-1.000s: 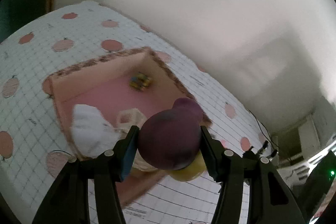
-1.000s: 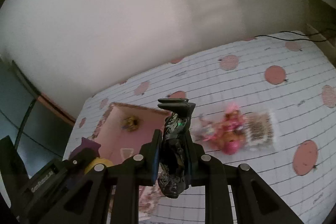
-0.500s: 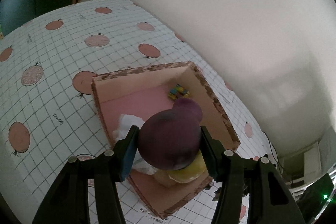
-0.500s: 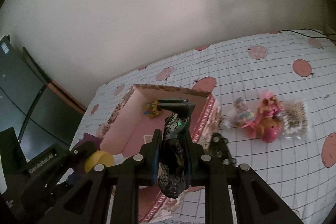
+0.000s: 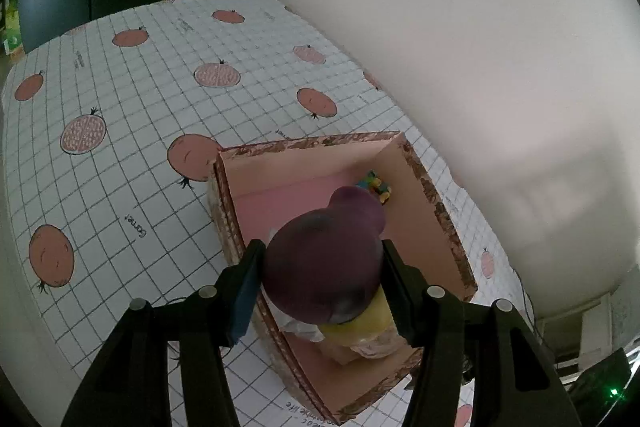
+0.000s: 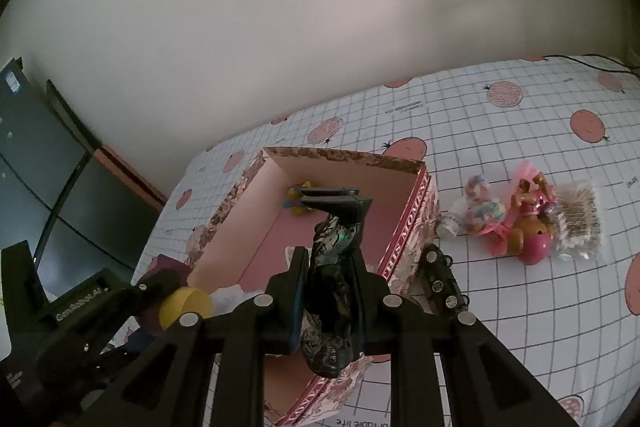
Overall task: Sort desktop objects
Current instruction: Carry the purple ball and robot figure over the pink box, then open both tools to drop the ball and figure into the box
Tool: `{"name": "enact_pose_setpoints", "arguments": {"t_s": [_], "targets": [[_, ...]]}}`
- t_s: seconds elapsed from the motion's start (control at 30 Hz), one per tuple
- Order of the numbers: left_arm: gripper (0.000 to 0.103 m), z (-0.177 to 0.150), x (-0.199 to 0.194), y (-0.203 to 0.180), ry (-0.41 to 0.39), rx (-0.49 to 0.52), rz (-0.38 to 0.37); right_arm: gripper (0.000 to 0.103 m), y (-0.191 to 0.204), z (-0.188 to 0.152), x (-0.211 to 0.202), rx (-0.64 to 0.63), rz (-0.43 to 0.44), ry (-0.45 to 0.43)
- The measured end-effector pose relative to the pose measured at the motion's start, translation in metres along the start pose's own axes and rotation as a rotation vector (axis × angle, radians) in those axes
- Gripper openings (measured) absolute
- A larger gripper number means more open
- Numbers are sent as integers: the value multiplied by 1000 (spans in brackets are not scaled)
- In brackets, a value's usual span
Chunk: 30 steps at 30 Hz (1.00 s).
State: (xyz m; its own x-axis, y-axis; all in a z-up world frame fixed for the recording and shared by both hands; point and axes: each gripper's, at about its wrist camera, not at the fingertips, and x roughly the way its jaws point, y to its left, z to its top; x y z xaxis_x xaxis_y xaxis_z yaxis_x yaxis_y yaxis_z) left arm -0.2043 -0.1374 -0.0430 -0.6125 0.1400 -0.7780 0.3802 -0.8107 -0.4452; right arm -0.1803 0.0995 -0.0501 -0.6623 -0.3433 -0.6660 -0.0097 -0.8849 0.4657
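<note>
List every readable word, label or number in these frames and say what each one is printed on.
"Garnet": on the checked tablecloth, beside a printed fruit.
"MOMENT" in red capitals, with part of another word: on the box outer wall.
White lettering beginning "Gen": on the left hand-held gripper; the rest is blurred.
"...able life", upside down: on the tablecloth at the bottom edge.
Other small cloth prints: too small to read.

White tablecloth with black grid and salmon-pink fruit prints; box pink inside, floral brown-and-red outside; held toy dark purple over yellow; held figure glossy black.
</note>
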Motion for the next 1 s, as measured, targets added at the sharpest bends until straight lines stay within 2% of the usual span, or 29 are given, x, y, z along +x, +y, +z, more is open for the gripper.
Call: {"name": "enact_pose_setpoints", "arguments": {"t_s": [0.47,0.63,0.87,1.0], "targets": [[59,-2,7,-1,31,5,-1,21,21,-4,-4,-64,90,-37],[59,-3,9,-2,38,10,3,21,18,-8,5,-43,93,6],[59,-4,10,-3,49,20,8,25,17,-9,7,-49,74,-1],[59,-5,15,-5,68,27,21,26,13,-10,11,-24,68,26]]}}
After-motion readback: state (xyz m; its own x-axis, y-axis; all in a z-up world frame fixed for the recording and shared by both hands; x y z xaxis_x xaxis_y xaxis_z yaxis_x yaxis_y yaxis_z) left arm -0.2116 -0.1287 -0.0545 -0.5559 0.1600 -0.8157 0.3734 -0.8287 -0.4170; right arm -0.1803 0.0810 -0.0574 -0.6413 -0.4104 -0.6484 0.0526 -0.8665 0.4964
